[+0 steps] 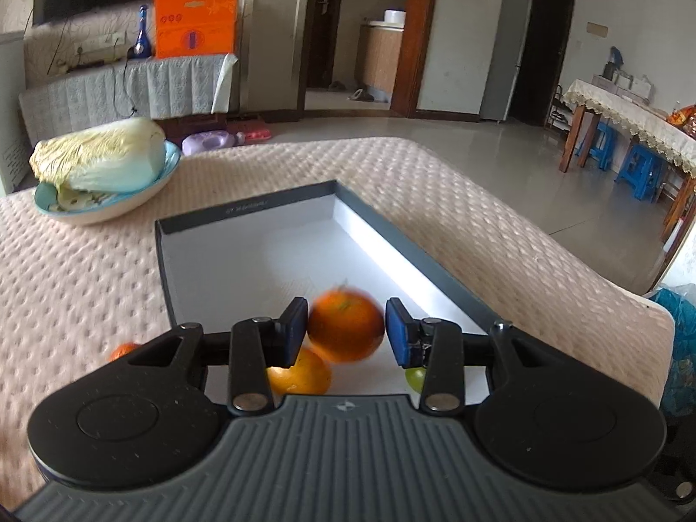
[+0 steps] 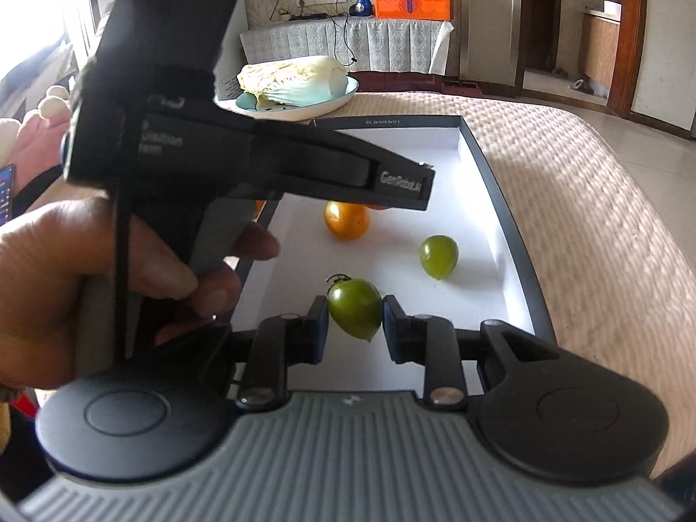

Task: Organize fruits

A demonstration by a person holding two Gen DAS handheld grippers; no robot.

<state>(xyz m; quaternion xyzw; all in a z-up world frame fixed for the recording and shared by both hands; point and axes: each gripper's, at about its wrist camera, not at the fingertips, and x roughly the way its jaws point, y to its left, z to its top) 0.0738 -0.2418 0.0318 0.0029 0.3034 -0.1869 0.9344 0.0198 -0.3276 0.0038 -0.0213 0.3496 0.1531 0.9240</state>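
Closest to the right gripper point(image 2: 355, 330), a green tomato point(image 2: 354, 308) sits clenched between its 2 blue pads, held above the white floor of the box point(image 2: 487, 182). Just past its tip and to the right lies a second, paler green tomato point(image 2: 439, 256) on the box floor. Ahead and slightly left lies an orange fruit point(image 2: 346, 219). To the left of this tool a hand point(image 2: 87, 287) grips the handle of the other gripper, whose dark body crosses the view above the box.

From the left gripper point(image 1: 346, 331), an orange point(image 1: 346, 325) hangs between the 2 blue pads point(image 1: 398, 330). The left pad touches it, the right pad shows a thin gap, and the fruit is blurred, so the jaws look released around it rather than pressing. Under the left finger rests another orange point(image 1: 300, 374) on the box floor, and a bit of green fruit point(image 1: 415, 378) peeks out below the right finger. Left of the tool, outside the box, a further orange point(image 1: 124, 350) lies on the quilted table cover point(image 1: 87, 296).

Beyond the box's far wall, to the left, a blue bowl point(image 1: 143, 200) holds a cabbage point(image 1: 100, 156). Far behind stands an orange carton point(image 1: 195, 17) beside a blue bottle point(image 1: 141, 35).
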